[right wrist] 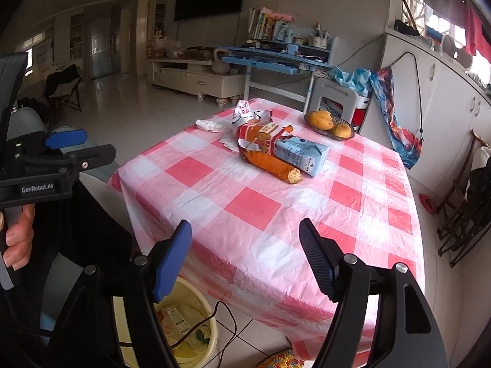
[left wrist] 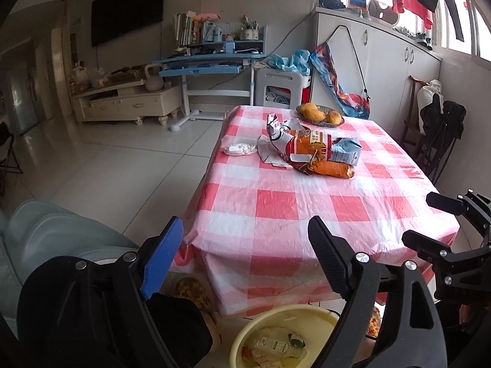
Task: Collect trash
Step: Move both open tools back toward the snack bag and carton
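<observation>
both claws, left claw [left wrist: 245, 239] and right claw [right wrist: 245, 242], hang spread apart and empty over the near worktop [right wrist: 254, 205] edge; trash pile [right wrist: 273, 144] lies well beyond, yellow bucket [left wrist: 307, 314] below.

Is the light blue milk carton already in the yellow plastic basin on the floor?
No, the light blue milk carton lies on the checked tablecloth, while the yellow plastic basin sits below the table edge.
</observation>
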`<state>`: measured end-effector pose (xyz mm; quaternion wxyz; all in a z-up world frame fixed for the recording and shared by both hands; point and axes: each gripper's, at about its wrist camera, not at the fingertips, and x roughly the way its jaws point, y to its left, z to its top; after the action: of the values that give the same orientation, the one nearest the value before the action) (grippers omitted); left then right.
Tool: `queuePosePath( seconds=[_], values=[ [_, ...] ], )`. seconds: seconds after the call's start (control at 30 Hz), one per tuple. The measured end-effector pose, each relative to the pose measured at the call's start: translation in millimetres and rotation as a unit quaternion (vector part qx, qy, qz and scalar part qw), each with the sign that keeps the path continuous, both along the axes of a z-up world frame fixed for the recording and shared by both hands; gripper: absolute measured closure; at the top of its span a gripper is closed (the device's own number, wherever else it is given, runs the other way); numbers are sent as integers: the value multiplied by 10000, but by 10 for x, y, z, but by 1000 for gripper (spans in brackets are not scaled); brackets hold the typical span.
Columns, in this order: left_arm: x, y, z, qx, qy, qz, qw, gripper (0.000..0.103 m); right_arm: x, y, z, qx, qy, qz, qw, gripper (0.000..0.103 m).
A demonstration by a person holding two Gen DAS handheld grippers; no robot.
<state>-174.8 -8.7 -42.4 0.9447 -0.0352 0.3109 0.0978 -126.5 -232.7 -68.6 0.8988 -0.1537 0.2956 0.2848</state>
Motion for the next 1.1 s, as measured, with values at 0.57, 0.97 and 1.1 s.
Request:
queuePosePath(
  seconds=[0.57, 0.97, 1.1],
  values=[
    [663, 210, 583, 279, -218, -461, 9983, 17, 289, 217, 133, -170, 88, 647, 9977, 27],
    [1639, 419, 207, 114, 550, -168, 9983, 17, 1050, 489, 50, -462, 211, 935, 9943, 27],
    [1890, 482, 76, 109, 872, -99, 9961, 17, 1206, 549, -16, -475, 317, 1004, 9933, 27]
  ],
)
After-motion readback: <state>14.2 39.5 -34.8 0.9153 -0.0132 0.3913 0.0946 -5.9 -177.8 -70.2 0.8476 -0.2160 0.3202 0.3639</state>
